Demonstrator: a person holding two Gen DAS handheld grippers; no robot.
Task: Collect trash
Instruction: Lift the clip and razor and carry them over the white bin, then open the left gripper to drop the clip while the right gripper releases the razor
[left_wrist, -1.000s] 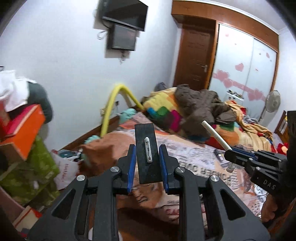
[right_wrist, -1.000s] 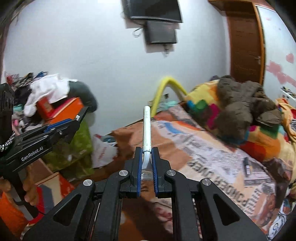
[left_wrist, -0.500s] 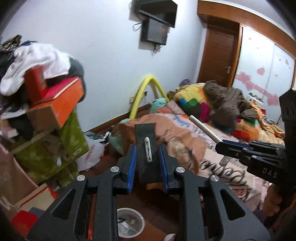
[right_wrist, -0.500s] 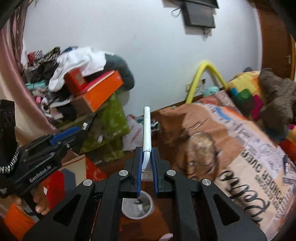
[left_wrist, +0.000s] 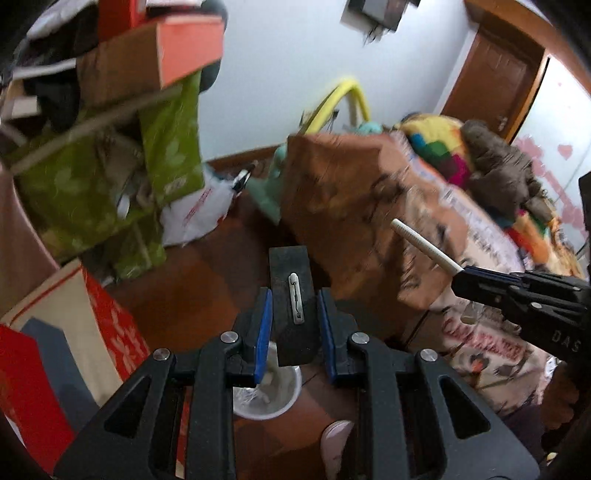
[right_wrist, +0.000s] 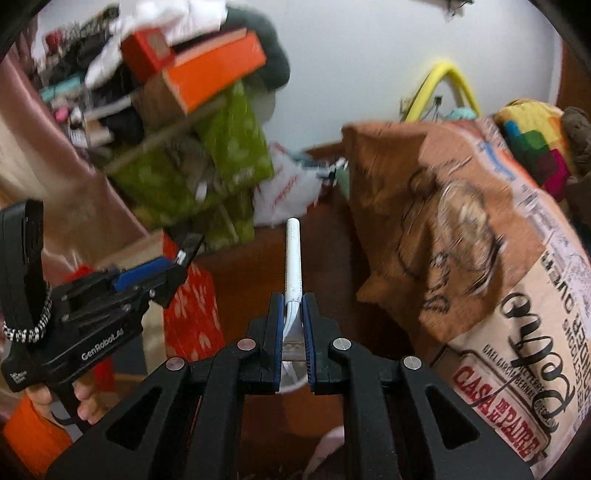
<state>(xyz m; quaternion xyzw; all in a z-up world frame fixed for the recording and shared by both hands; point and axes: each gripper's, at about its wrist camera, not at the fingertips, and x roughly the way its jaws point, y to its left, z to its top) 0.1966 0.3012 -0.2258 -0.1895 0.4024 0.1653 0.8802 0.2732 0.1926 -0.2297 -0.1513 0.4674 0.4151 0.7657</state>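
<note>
My left gripper (left_wrist: 294, 299) is shut on a flat black item with a small metal clip (left_wrist: 291, 291), held above a white bin with a clear liner (left_wrist: 266, 391) on the brown floor. My right gripper (right_wrist: 293, 306) is shut on a white stick-like tube (right_wrist: 293, 258) that points forward. The white bin (right_wrist: 290, 380) shows just under the right fingers. In the left wrist view the right gripper (left_wrist: 461, 278) sits to the right with the white tube (left_wrist: 424, 247). In the right wrist view the left gripper (right_wrist: 184, 254) sits to the left.
A bed with an orange printed blanket (left_wrist: 369, 206) fills the right side. Green bags (left_wrist: 110, 177), orange boxes (left_wrist: 177, 48) and a white plastic bag (left_wrist: 195, 214) pile up on the left. A red and beige box (left_wrist: 70, 332) stands close on the left. A pink slipper (left_wrist: 334, 443) lies on the floor.
Both grippers have swung down and left from the bed towards the floor. The white bin now lies directly under the fingers. Both grips are unchanged.
</note>
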